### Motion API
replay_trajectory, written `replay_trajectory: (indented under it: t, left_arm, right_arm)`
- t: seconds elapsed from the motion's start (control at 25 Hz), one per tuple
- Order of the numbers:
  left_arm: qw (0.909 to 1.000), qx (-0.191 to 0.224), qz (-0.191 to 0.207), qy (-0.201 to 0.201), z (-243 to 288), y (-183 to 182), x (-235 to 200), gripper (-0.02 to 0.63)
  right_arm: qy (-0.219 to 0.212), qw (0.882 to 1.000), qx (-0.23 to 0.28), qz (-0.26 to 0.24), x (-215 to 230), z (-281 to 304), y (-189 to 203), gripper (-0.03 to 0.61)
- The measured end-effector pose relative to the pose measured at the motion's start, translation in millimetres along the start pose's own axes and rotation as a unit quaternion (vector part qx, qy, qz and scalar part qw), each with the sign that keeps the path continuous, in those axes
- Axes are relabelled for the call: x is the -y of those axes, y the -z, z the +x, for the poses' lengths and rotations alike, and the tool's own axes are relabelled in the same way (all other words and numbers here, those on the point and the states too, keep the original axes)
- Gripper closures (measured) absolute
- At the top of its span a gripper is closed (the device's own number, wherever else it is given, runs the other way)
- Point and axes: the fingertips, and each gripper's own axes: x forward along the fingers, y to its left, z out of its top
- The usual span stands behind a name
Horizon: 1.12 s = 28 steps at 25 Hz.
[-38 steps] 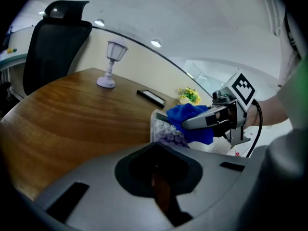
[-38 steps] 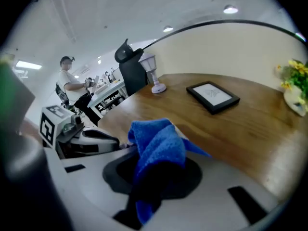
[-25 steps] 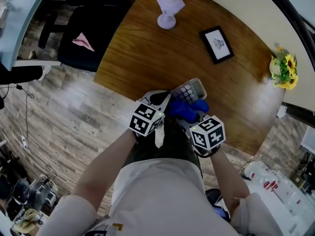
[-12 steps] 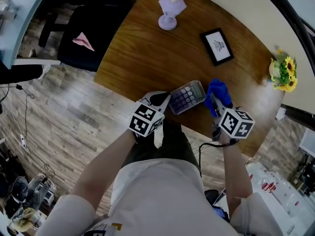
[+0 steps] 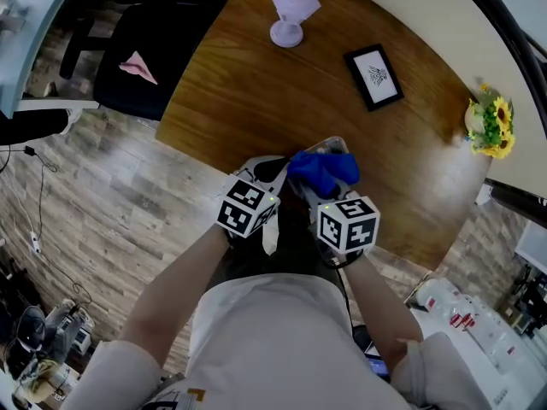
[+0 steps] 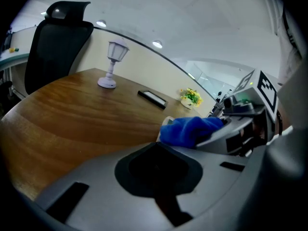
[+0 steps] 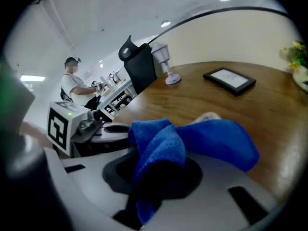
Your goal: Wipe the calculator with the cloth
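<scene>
The calculator lies near the front edge of the wooden table, almost wholly covered by the blue cloth. My right gripper is shut on the cloth and presses it down on the calculator. In the right gripper view the cloth bunches out of the right gripper, with a pale corner of the calculator behind it. My left gripper is shut on the calculator's near left end. In the left gripper view the calculator's edge peeks from under the cloth.
A lilac table lamp stands at the far edge, a black picture frame lies to its right, and a pot of yellow flowers sits far right. A black office chair stands left of the table. A person stands in the background.
Half a second ago the right gripper had swung right, baring the calculator. It has now swept back left, and the cloth covers the calculator again. The left gripper stayed put.
</scene>
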Motion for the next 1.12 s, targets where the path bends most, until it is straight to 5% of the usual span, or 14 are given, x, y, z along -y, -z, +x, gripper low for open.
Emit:
replay_trajectory:
  t: [0.36, 0.6, 0.76, 1.12]
  left_arm:
    - [1.0000, 0.002, -0.002, 0.001, 1.3, -0.6, 2.1, 0.612]
    - [0.9998, -0.004, -0.015, -0.013, 2.6, -0.9, -3.9, 0.612]
    - [0.9998, -0.007, -0.001, -0.018, 3.7, -1.6, -5.3, 0.612]
    - [0.9998, -0.005, 0.001, -0.021, 4.5, -2.6, -5.4, 0.612]
  right_arm:
    - [-0.132, 0.990, -0.046, 0.033, -45.7, -10.5, 6.9, 0.491]
    - [-0.171, 0.983, -0.035, 0.055, -45.8, -4.6, -7.3, 0.488]
    - [-0.159, 0.982, -0.025, 0.095, -24.7, 7.8, -8.4, 0.489]
    - [-0.091, 0.994, -0.060, 0.023, 6.6, 9.0, -15.5, 0.495]
